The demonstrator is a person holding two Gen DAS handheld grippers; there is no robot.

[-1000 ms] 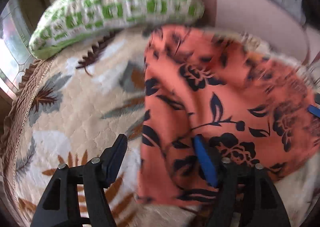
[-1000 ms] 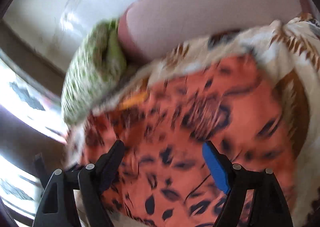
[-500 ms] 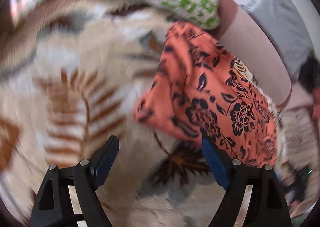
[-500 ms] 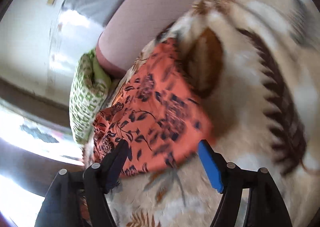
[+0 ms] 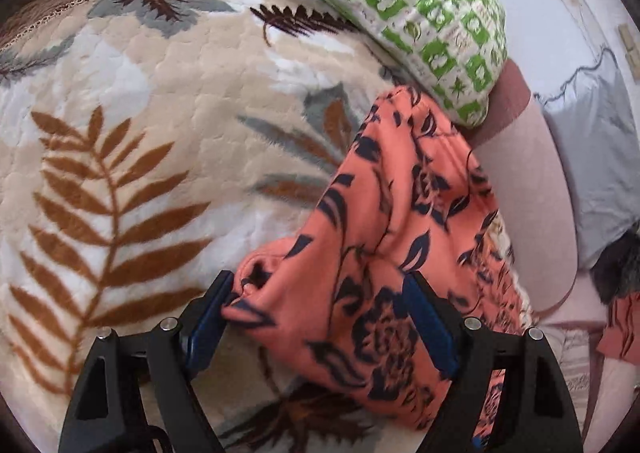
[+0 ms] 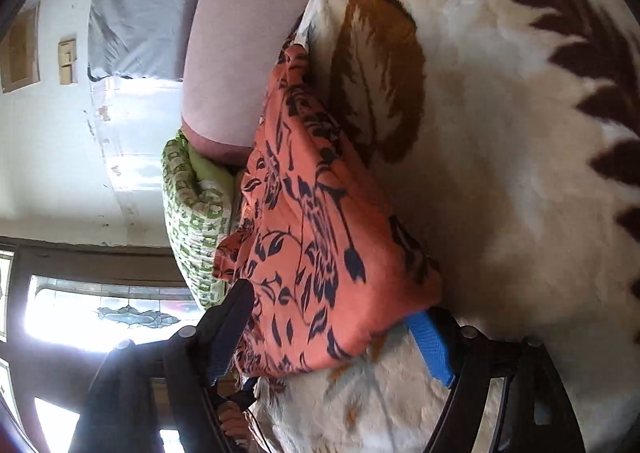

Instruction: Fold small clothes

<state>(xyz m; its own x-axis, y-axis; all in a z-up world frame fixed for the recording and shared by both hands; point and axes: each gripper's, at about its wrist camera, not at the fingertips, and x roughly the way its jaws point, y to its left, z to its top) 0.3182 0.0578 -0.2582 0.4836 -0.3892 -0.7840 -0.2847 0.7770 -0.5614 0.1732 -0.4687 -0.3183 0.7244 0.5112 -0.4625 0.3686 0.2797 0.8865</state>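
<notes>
Cloth [image 5: 384, 253], orange with dark flowers, is lying bunched on the leaf-patterned blanket [image 5: 140, 101], its far end reaching the green checked pillow [image 5: 420, 13] and pink bolster [image 5: 528, 193]. Left gripper [image 5: 320, 317] is straddling its near corner with jaws spread, not pinching; right gripper [image 6: 340, 333] is doing likewise at the opposite edge, spread wide around the fabric. Judging by this, a grasp for the fold is being set up; next, both need to be closing on single edges.

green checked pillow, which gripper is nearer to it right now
Hard to call; perhaps the left. The left gripper straddles the orange floral garment, the green checked pillow beyond it. The right gripper straddles its opposite end.
</notes>
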